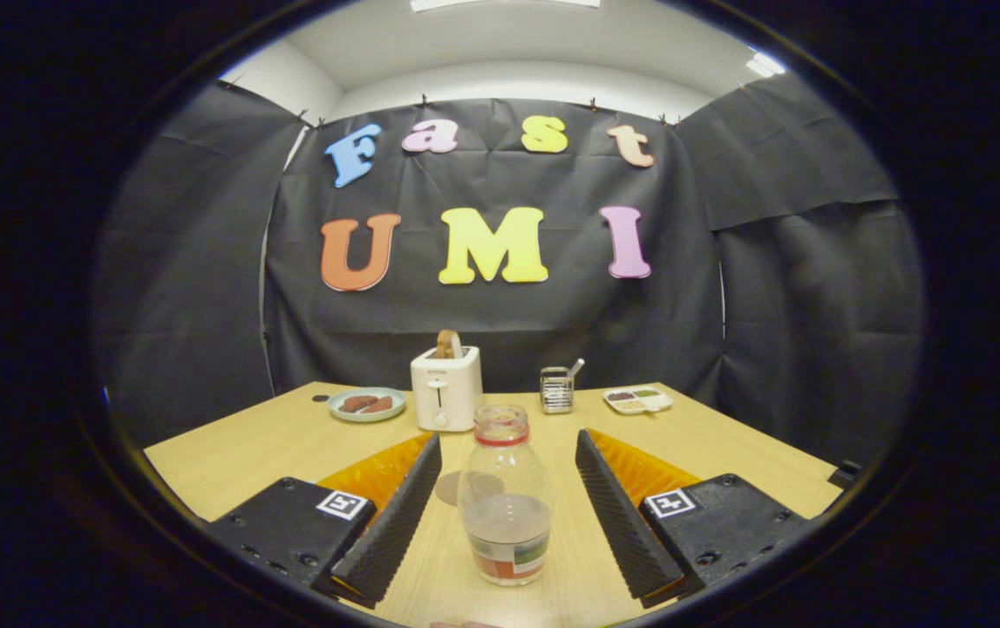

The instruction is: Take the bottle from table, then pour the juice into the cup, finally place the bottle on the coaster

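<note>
A clear plastic bottle (506, 497) stands upright on the wooden table (247, 449), uncapped, with a red ring at its neck, a label low on its body and liquid in its lower half. It stands between the two fingers of my gripper (508, 453), which is open; a gap shows on either side of the bottle and neither finger touches it. A round brownish coaster (450, 488) lies flat on the table just beyond the bottle, partly seen through it, beside the left finger.
At the back of the table stand a white toaster (445, 388) with a slice of bread, a light plate (367, 405) with brown food to its left, a small wire holder (557, 389) and a white divided tray (637, 399) to its right.
</note>
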